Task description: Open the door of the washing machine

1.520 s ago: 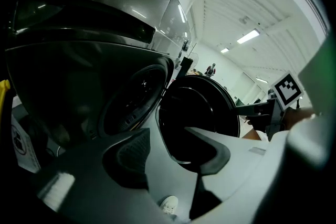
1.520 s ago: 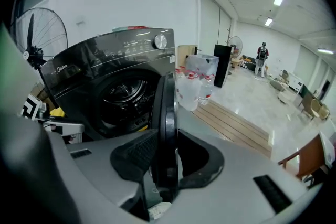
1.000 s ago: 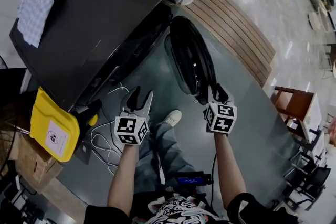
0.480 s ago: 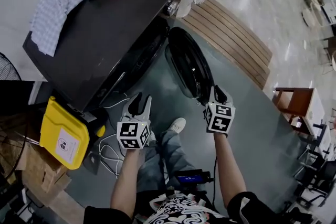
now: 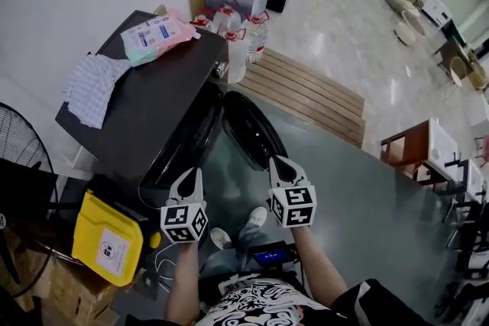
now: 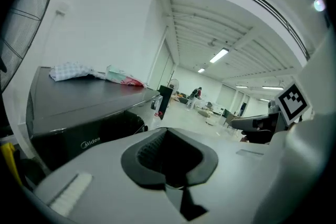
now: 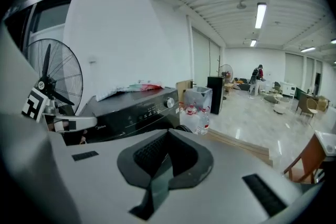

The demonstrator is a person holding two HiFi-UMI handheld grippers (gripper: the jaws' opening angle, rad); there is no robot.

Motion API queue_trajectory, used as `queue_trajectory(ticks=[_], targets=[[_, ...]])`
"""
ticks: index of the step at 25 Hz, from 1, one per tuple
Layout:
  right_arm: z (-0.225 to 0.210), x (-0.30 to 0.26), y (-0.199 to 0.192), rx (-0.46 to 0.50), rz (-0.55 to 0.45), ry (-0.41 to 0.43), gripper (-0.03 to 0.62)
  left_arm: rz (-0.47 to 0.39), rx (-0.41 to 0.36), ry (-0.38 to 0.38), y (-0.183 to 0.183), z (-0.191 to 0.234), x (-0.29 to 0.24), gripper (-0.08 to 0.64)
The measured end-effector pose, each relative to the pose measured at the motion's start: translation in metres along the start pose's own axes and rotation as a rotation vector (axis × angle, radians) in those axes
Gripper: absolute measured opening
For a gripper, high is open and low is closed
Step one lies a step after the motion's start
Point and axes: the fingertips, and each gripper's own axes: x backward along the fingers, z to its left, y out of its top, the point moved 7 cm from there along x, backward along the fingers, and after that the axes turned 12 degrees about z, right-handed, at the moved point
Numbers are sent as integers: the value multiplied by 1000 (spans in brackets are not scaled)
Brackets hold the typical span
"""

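The black washing machine [image 5: 145, 114] stands at the left of the head view, and its round door [image 5: 250, 130] hangs swung open toward the grey floor. My left gripper [image 5: 195, 174] is raised in front of the machine, jaws shut and holding nothing. My right gripper [image 5: 275, 162] is held up just this side of the open door's edge, apart from it, also shut and empty. In the left gripper view the shut left gripper [image 6: 167, 131] points past the machine's front [image 6: 79, 118]. In the right gripper view the shut right gripper [image 7: 169, 134] points toward the control panel [image 7: 142, 107].
A checked cloth [image 5: 95, 88] and a pink-green pack [image 5: 157, 34] lie on the machine's top. Water bottles [image 5: 238, 42] and a slatted wooden platform [image 5: 306, 91] sit beyond it. A yellow container [image 5: 107, 244] and a fan [image 5: 23, 156] stand at left, a wooden stool [image 5: 416, 149] at right.
Both grippers rose away from the open door and their jaws went from open to shut. The head view pulled up and back, showing more of the room.
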Motion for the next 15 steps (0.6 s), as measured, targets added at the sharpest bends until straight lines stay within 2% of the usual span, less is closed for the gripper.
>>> queue_trajectory(ticks=[7,15], targets=[[13,32,-3,-48,-47,-12,2,-27,-45,-10,14,-8,22,1],[15,37,-7,-60,-62,-6,2,-37,-69,-13,16,-9,29,2]])
